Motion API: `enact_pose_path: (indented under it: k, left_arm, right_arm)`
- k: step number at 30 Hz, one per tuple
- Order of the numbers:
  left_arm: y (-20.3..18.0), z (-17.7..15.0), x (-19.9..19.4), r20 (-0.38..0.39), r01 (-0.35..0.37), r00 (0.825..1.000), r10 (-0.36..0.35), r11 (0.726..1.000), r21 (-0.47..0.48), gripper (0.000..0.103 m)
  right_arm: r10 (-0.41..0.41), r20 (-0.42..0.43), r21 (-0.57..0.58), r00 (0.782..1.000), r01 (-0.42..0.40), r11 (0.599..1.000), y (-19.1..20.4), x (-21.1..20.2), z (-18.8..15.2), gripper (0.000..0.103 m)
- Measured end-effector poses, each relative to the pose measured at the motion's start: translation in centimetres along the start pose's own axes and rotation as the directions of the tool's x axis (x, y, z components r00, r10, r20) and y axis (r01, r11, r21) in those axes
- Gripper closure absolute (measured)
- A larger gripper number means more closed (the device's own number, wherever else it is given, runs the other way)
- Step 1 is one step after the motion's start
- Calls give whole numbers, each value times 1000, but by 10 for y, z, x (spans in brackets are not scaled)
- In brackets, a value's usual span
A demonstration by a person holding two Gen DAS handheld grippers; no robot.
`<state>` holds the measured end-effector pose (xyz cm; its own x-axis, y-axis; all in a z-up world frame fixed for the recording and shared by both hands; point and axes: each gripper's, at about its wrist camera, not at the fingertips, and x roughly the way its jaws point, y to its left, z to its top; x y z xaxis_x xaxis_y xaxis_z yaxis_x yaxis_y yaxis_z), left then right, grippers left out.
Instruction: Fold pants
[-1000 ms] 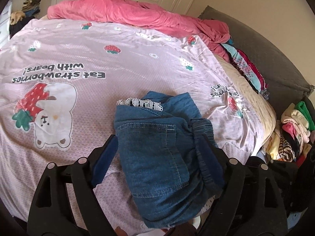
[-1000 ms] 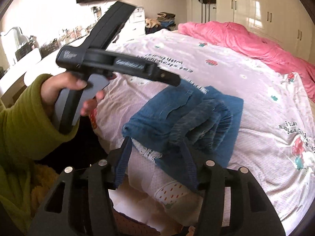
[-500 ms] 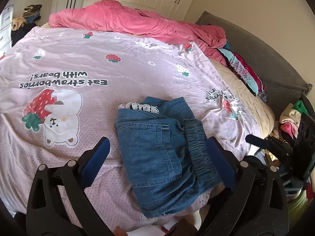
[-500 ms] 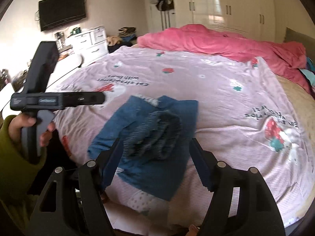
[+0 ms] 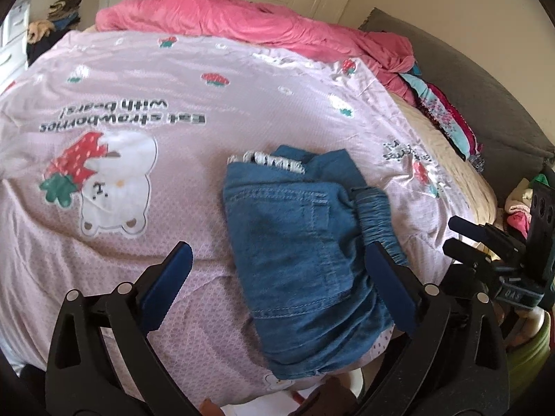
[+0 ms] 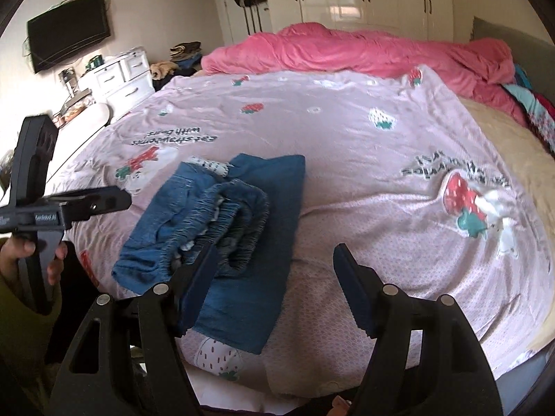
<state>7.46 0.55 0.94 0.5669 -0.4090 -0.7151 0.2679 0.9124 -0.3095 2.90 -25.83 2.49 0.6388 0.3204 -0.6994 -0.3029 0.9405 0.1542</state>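
1. Pants (image 5: 305, 249): folded into a compact bundle, lower centre of frame, resting on the bed (image 5: 208, 111).
2. Left claw (image 5: 281, 287): open, empty.
3. Right claw (image 6: 277, 287): open, empty.
4. Folding appears complete; nothing visibly left.

Bright, soft daylight fills both views, with glare on the glossy white wardrobe doors (image 6: 347, 3). Fisheye bending and dark vignetting mark the corners; the right edges look slightly blurred.
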Motion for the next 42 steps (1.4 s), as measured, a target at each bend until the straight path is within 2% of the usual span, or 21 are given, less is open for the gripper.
enact_pose_path:
  k: [5,10,12,14,17,20,31,35,37,42]
  left_arm:
    - [9,-8,18,-50,27,998,-29,999,-43,10]
    - [10,-12,33,-90,45,995,-50,997,-59,10]
    - [10,-13,37,-98,53,993,-59,997,-64,19]
    - [9,-14,40,-107,60,992,-66,996,-63,23]
    - [7,-15,46,-121,81,989,-89,994,-72,31]
    - [6,-16,52,-131,85,987,-94,994,-74,31]
    - [5,-8,66,-115,96,988,-106,991,-90,32]
    - [1,-6,61,-101,99,989,-108,991,-84,50]
    - [-4,-4,54,-89,104,990,-110,992,-69,53]
    - [-12,0,42,-67,122,990,-126,991,-58,55]
  right_arm:
    - [29,-54,33,998,-27,999,-9,19,3,35]
    - [102,-99,102,990,-92,990,-16,41,8,35]
    - [112,-120,117,986,-98,988,-18,50,12,35]
    - [134,-137,124,981,-118,985,-19,59,15,35]
    - [172,-180,138,969,-148,979,-21,77,19,52]
    - [211,-203,150,956,-182,972,-20,90,19,60]
    - [283,-184,139,941,-260,956,-22,108,27,60]
    - [311,-156,120,938,-294,948,-18,103,24,78]
    - [302,-123,78,945,-295,952,-9,90,23,78]
    - [353,-57,56,934,-350,935,2,67,27,78]
